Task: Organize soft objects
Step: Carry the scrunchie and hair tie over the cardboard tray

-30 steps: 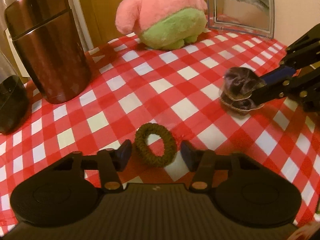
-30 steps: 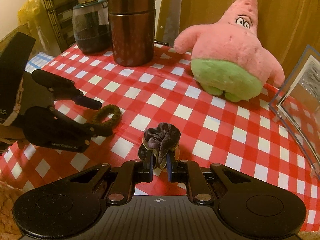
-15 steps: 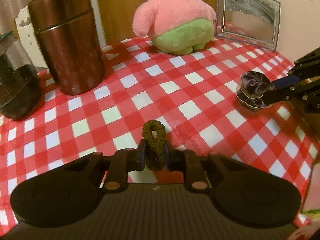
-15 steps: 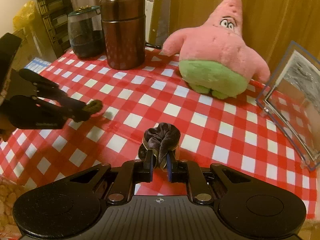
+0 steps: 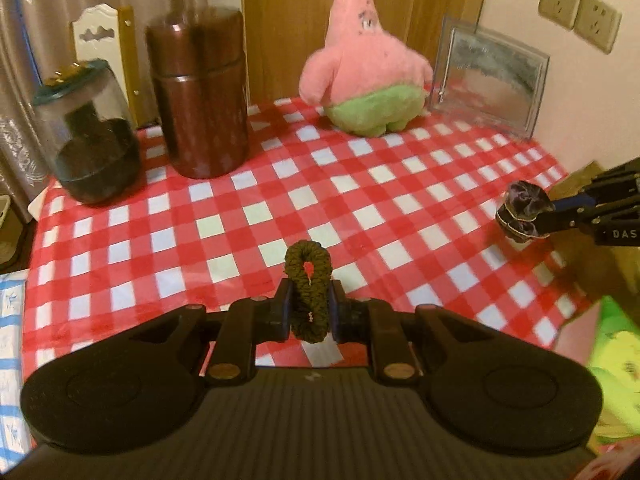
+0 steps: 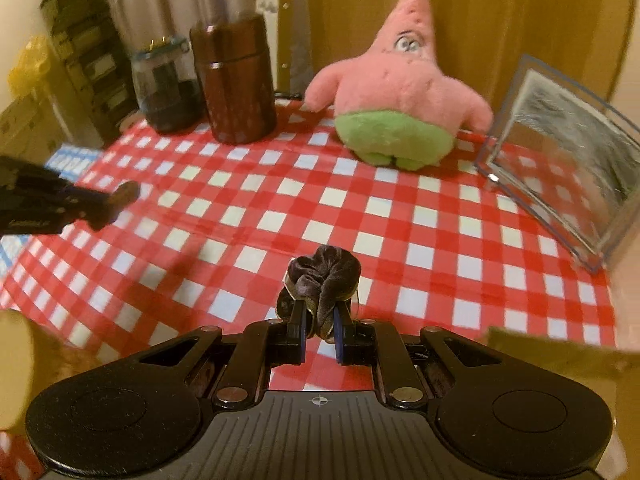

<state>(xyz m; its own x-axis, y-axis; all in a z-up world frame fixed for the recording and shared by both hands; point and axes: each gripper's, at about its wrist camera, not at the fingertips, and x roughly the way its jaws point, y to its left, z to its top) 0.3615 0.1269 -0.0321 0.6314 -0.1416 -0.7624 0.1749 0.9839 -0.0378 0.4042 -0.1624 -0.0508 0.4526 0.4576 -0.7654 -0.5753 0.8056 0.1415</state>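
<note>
My left gripper (image 5: 308,310) is shut on an olive-green hair tie (image 5: 309,280), squeezed into a narrow loop and held above the checked tablecloth (image 5: 360,200). My right gripper (image 6: 319,330) is shut on a dark purple velvet scrunchie (image 6: 325,274), also off the cloth. In the left wrist view the right gripper (image 5: 548,220) shows at the right edge with the scrunchie (image 5: 522,206). The right wrist view has the left gripper (image 6: 108,206) at the left edge, with the hair tie (image 6: 128,191) at its tips. A pink and green star plush (image 5: 366,72) stands at the back of the table.
A brown metal canister (image 5: 198,92) and a glass jar with dark contents (image 5: 86,136) stand at the back left. A clear acrylic frame (image 5: 490,76) leans at the back right beside the plush. A green and yellow item (image 5: 612,360) lies off the table's right edge.
My left gripper closed on the olive hair tie and lifted it off the cloth. Both grippers rose and drew back from the table, the right keeping the scrunchie.
</note>
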